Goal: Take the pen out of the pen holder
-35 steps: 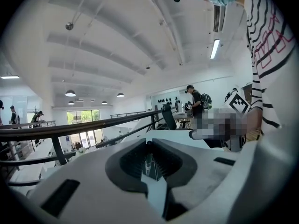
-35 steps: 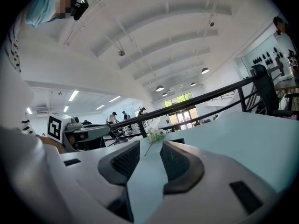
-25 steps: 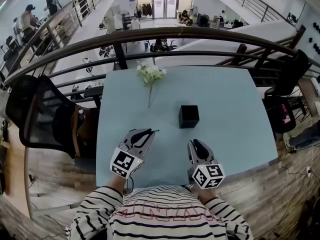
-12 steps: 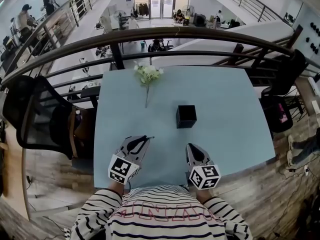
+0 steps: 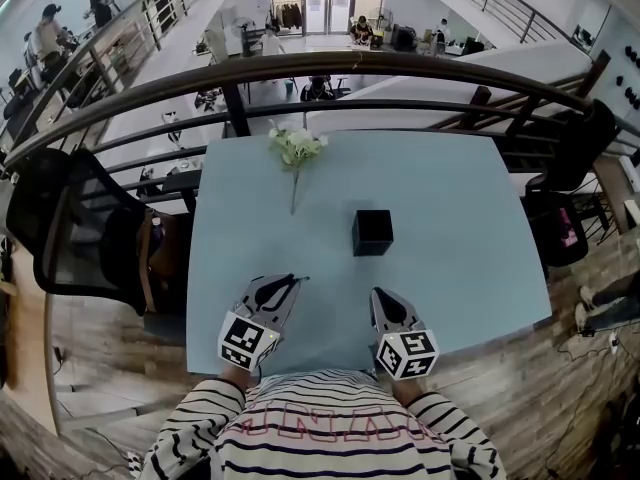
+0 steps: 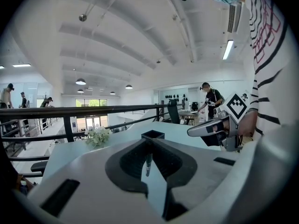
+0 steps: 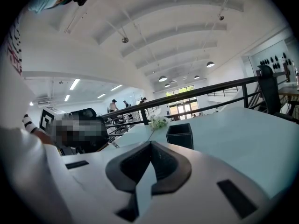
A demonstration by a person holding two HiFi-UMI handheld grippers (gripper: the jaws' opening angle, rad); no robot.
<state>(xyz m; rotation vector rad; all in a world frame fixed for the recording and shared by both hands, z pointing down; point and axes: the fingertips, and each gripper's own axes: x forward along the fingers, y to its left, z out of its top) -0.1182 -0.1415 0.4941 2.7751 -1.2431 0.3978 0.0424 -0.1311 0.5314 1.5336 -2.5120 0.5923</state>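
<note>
The black square pen holder point(image 5: 372, 232) stands upright near the middle of the light blue table point(image 5: 450, 228); no pen shows in it. It also shows ahead in the left gripper view as the pen holder point(image 6: 153, 134) and in the right gripper view as the pen holder point(image 7: 180, 134). My left gripper point(image 5: 290, 281) hovers near the table's front edge, shut on a thin dark pen point(image 6: 148, 163) whose tip pokes past the fingertips point(image 5: 300, 279). My right gripper point(image 5: 380, 294) sits beside it, jaws shut with nothing between them point(image 7: 150, 146).
A white artificial flower point(image 5: 296, 148) lies at the table's far edge. A dark railing point(image 5: 300, 68) curves behind the table. A black mesh chair point(image 5: 70, 228) stands to the left and another chair point(image 5: 585, 158) to the right. The person's striped shirt point(image 5: 320, 428) is at the front edge.
The right gripper's jaws have closed from open to shut. The left gripper, still holding the pen, has sunk a little and drawn back toward the person.
</note>
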